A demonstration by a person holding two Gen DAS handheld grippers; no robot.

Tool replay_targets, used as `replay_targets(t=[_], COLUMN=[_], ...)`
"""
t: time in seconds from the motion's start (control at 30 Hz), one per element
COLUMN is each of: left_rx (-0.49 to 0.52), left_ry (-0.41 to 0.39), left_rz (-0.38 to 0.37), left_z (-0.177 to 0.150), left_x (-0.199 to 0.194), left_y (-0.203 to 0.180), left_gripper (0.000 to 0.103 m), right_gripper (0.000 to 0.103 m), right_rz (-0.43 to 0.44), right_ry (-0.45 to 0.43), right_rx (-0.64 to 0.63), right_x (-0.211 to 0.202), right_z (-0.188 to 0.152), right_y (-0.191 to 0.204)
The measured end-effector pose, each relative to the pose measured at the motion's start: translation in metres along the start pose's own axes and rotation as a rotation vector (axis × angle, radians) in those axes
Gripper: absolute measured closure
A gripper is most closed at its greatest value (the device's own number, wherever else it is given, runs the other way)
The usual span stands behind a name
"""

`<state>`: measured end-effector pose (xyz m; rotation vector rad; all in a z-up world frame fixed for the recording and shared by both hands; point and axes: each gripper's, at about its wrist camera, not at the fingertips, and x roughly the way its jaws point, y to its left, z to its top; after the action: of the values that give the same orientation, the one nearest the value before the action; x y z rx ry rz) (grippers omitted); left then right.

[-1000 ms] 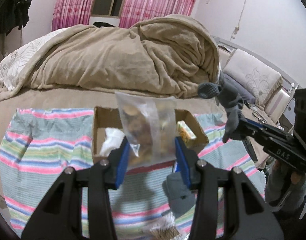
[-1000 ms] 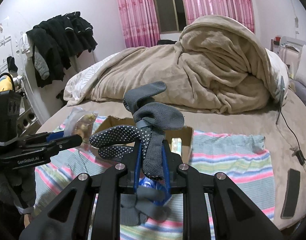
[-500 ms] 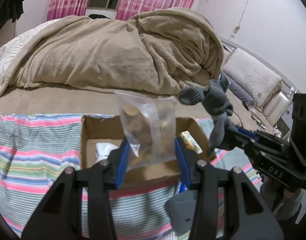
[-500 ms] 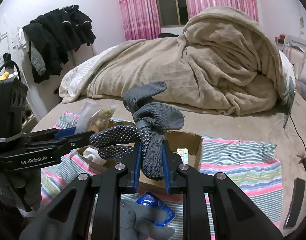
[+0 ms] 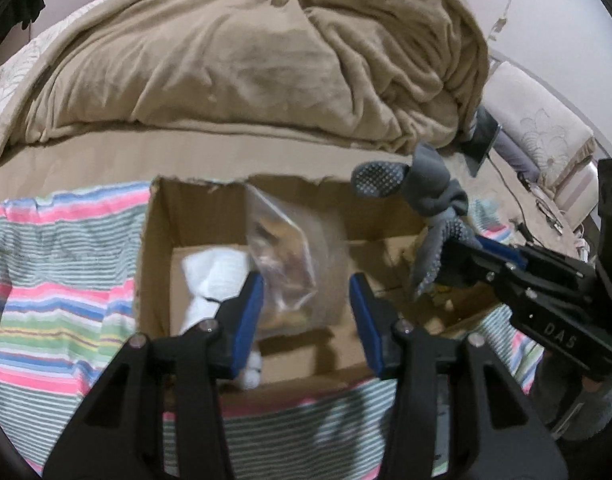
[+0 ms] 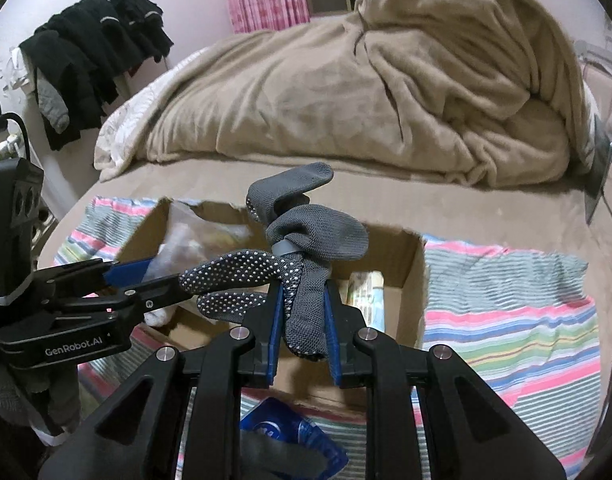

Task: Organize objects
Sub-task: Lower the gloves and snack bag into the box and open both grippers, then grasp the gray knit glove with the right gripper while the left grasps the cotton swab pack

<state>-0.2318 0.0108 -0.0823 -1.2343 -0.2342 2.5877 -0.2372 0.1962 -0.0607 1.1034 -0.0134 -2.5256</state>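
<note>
Both grippers are over the cardboard box on the striped cloth, each with something to drop in. The left gripper has its fingers spread wide, and the clear bag of snacks sits between them, blurred. It touches the left pad at most, and I cannot tell whether anything grips it at all. It looks to be on its way into the box, above the white bundle on the floor there.

The right gripper has its fingers pinching the knotted gray gloves, squeezing the lower cuff, while the dotted fingers of the gloves flop out to the left over the other tool.

Here's the risk: those floppy glove fingers hang right beside the left gripper's arm. If the right one lets go now, I'd judge the bundle could drape over that arm or catch on the box wall rather than fall clean inside. The bag could also tip against the rim. A blue packet lies outside the box, just in front of it.
</note>
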Motion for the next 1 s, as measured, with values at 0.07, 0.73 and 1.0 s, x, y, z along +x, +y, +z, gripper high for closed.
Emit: replay_targets(t=[0.07,0.73,1.0], left_rx=[-0.011,-0.023,-0.017], left_ry=[0.008,-0.169,-0.197], left_rz=[-0.006,0.021,0.017], left_z=[-0.001,-0.037,-0.064], left_x=[0.001,-0.112,-0.148], left_y=[0.002,-0.013,-0.024], left_gripper=[0.053,0.025,0.023], right_gripper=[0.081,0.058,0.045], right_rz=[0.004,0.008,0.022], right_ry=[0.012,-0.087,-0.102], right_rx=[0.015,-0.003,-0.055], right_x=[0.002,-0.074,-0.100], right_z=[-0.001,-0.025,-0.042], right_y=[-0.002,0.021,0.045])
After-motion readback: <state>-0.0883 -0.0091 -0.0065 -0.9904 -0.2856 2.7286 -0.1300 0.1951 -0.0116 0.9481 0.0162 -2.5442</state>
